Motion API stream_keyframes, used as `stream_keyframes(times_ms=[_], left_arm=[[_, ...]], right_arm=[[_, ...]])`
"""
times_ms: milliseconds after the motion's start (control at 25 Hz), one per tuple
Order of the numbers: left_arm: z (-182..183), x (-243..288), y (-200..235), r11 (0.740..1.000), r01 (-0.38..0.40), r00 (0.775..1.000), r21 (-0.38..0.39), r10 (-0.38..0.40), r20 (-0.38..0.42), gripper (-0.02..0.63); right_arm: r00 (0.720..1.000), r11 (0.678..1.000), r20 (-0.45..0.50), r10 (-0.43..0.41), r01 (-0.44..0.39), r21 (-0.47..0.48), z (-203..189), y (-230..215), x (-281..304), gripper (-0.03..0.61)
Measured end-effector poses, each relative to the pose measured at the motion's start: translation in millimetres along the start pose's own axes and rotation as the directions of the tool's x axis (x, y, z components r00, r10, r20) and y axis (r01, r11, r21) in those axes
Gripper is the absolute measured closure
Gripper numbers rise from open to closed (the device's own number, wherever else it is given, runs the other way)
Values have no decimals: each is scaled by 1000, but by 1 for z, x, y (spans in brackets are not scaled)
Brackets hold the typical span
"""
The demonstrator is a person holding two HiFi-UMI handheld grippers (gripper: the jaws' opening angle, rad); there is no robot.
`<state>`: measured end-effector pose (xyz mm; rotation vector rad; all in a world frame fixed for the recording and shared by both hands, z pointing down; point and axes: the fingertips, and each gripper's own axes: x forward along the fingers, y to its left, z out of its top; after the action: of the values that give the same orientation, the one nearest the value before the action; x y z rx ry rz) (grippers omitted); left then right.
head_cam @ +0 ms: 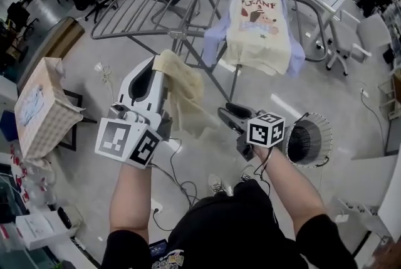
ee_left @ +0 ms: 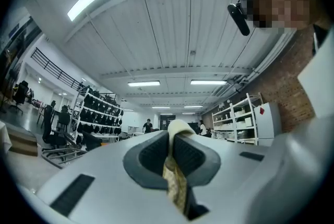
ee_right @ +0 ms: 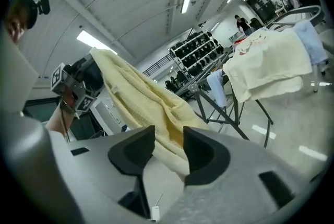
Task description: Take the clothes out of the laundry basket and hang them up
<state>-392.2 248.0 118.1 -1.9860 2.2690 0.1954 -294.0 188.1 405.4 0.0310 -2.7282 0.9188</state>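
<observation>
Head view first: where is the pale yellow waffle-weave cloth [head_cam: 185,95]?
— Short of the grey metal drying rack [head_cam: 150,7], hanging lengthwise from the left gripper [head_cam: 156,67], whose jaws are clenched on its top edge.
— Right gripper [ee_right: 169,139]?
— Jaws released, with the cloth's lower end between them, unpinched. Judged ready to grasp it before spreading toward the rack.

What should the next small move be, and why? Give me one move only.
Probably close the right claw on the yellow cloth. The left claw is shut on one end of it, while the right one's jaws stand apart with the hanging cloth in their gap, not pressed. A second grip would let the cloth be spread for the drying rack.
</observation>
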Motion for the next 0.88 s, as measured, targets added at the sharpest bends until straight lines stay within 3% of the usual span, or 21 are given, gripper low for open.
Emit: stream_keyframes(times_ms=[280,560,640,760,880], left_arm=[[-7,14,30,996,-79,997,-28,78,-15,597],[-16,44,45,992,-121,991,-31,119,-59,597],[-17,52,49,989,-144,988,-21,143,-65,597],[-16,59,57,981,-195,978,19,196,-71,597],[-12,51,81,954,-296,951,47,299,-77,597]], right_arm=[[983,991,-169,66,-84,-104,-27,10,70,345],[958,980,-253,133,-165,-111,-28,11,127,321],[941,971,-302,154,-201,-131,-33,13,138,350],[929,960,-339,149,-218,-174,-31,9,146,513],[936,956,-325,137,-211,-205,-14,-7,145,521]])
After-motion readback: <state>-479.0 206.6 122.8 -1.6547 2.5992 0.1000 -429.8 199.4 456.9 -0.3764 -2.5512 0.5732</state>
